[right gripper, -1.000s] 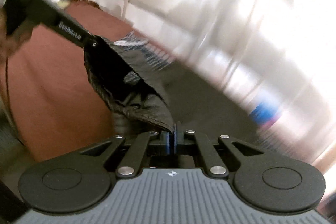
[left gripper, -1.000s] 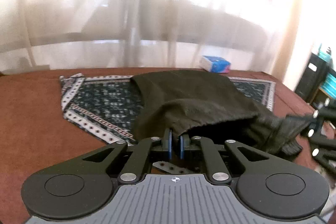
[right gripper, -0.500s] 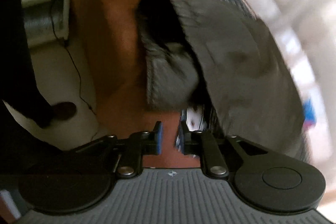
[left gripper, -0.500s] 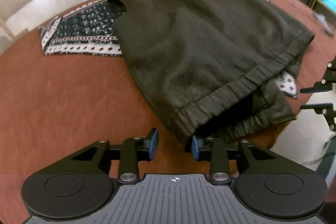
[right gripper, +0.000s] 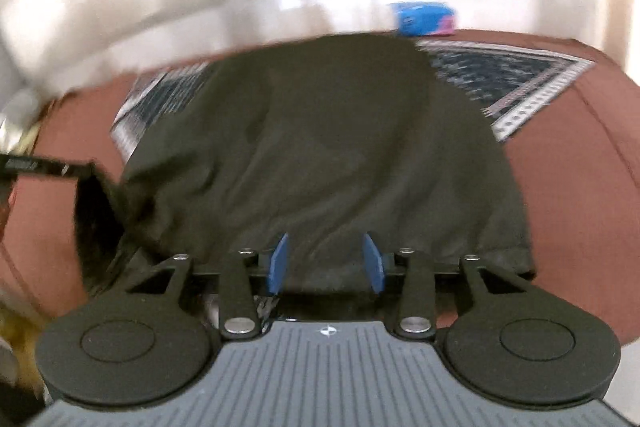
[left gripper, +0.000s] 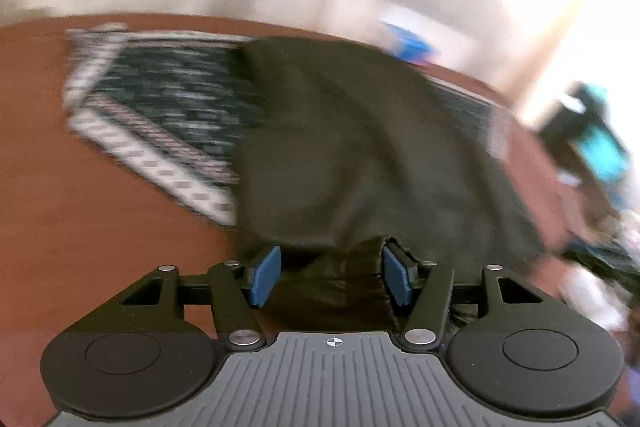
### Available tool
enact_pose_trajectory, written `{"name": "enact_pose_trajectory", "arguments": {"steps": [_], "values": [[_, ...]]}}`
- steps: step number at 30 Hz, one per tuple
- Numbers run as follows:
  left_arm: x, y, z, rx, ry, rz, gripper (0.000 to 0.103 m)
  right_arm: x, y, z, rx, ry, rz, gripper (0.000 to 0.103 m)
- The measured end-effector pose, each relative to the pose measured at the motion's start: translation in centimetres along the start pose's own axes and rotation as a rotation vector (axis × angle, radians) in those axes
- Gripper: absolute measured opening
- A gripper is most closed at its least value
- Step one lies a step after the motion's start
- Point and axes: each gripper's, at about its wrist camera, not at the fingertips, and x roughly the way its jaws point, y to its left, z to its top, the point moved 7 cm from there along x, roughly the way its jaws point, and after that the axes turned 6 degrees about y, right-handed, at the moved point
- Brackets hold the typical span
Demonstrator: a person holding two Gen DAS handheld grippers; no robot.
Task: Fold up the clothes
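Dark olive garment lies spread on the reddish-brown surface, over a patterned cloth with a white dotted border. Left wrist view, left to right: bare surface, then the patterned cloth poking out at the garment's left side, then the garment filling the middle, more of the patterned strip at its right edge, blurred dark and teal stuff far right, can't tell what. Blue box sits at the far edge of the surface behind the garment, blurred. Left tool is spread wide, blue pads well apart, with the garment's ribbed waistband edge bunched between them; the right pad looks to touch the fabric, the left pad is just clear of it, nothing pinched.

Right wrist view, left to right: a black bar with small white lettering comes in from the left edge and meets a dark opening at the garment's left corner; contact is blurred. Then the garment across the middle, patterned cloth showing on the far right and a bit on the far left. Same blue box at the back edge, white curtain behind. Right tool is also released, blue pads apart, sitting over the garment's near hem, fabric lying between and under them, not gripped. Both views motion-blurred.
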Motion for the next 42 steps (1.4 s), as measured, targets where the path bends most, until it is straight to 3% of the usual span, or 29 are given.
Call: {"name": "enact_pose_trajectory", "arguments": {"steps": [1,4,6,9,12,15,22,27,29,30,31,33,34,42], "values": [[0.0,-0.2,-0.4,0.039,0.041,-0.026,0.071,-0.2,-0.6,0.5,0.014,-0.009,-0.01,0.05],[-0.1,0.2,-3.2,0.076,0.163,0.009,0.071,-0.4,-2.1,1.5,0.032,-0.021,-0.031,0.055],[-0.4,1.3,-5.2,0.017,0.236,0.018,0.071,0.1,-3.1,1.7,0.044,-0.007,-0.02,0.055],[-1.3,3.3,-6.7,-0.098,0.254,0.092,0.071,1.7,-4.7,2.0,0.06,0.028,0.02,0.055],[-3.1,4.3,-3.9,-0.273,0.079,0.175,0.073,3.8,-6.6,3.1,0.047,0.051,0.06,0.055],[-0.3,4.8,-1.2,-0.315,0.042,0.218,0.082,4.9,-9.3,5.0,0.085,0.038,0.1,0.057],[6.0,5.7,5.2,-0.413,-0.043,0.316,0.082,7.9,-15.9,8.4,0.092,0.091,0.098,0.062],[8.8,6.0,5.8,-0.442,-0.008,0.324,0.081,9.6,-18.4,7.9,0.116,0.166,0.106,0.063],[9.7,6.4,6.1,-0.451,0.002,0.325,0.068,10.3,-18.4,7.2,0.141,0.213,0.156,0.063],[10.0,6.5,6.2,-0.46,0.008,0.323,0.03,10.4,-18.1,6.9,0.148,0.233,0.181,0.063],[10.0,6.5,6.2,-0.466,0.009,0.334,0.01,10.6,-17.9,6.6,0.154,0.254,0.206,0.061],[9.4,6.6,6.4,-0.47,-0.035,0.354,0.004,10.7,-17.2,5.9,0.148,0.298,0.244,0.035],[9.0,7.0,6.3,-0.48,-0.046,0.365,0.004,10.7,-16.9,5.6,0.141,0.311,0.256,0.006],[7.7,10.1,5.0,-0.566,-0.097,0.437,0.005,9.6,-15.1,4.6,0.078,0.336,0.213,0.004]]}}
